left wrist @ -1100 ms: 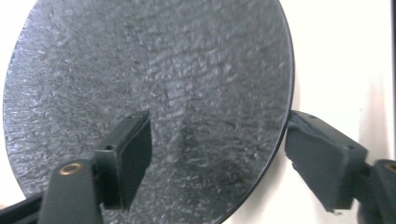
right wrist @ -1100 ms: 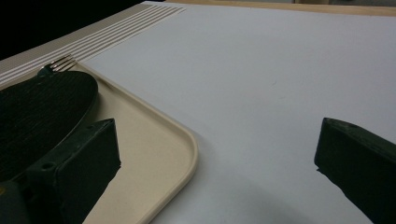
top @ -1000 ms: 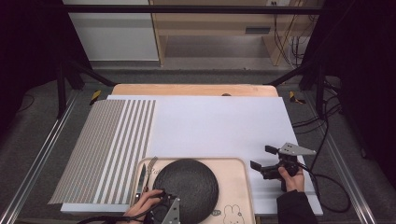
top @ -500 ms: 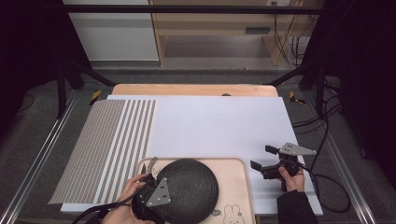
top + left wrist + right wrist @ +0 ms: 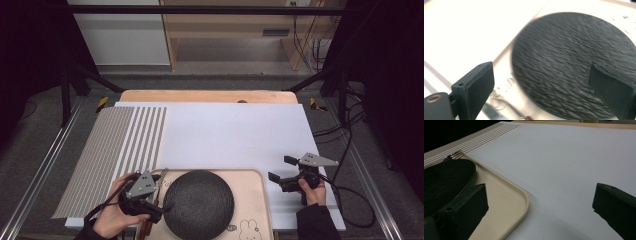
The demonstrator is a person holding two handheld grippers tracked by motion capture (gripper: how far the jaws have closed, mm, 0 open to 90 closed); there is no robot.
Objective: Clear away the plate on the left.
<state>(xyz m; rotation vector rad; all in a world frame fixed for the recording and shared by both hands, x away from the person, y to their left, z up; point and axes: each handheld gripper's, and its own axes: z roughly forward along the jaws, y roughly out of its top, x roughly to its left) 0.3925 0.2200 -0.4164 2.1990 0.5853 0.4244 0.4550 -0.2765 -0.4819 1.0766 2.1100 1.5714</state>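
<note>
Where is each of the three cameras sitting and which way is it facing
High view: above the person's side, facing forward and down on the table; both hands show, left gripper, right gripper.
Left gripper view: rides the left gripper, facing the black plate; its open jaws show.
Right gripper view: rides the right gripper, facing across the tray; its open jaws show.
Shared: plate and tray.

A white sheet [image 5: 235, 135] covers most of the wooden table [image 5: 205, 96], whose bare top shows along the far edge; a grey band of pale stripes [image 5: 115, 150] runs down the sheet's left side; a beige tray [image 5: 251, 200] lies at the near edge, a small rabbit drawing [image 5: 245, 231] on its near right corner; beyond the table stand a white cabinet [image 5: 125, 35] and a wooden shelf unit [image 5: 225, 30], with cables [image 5: 303, 47] hanging beside it.
</note>
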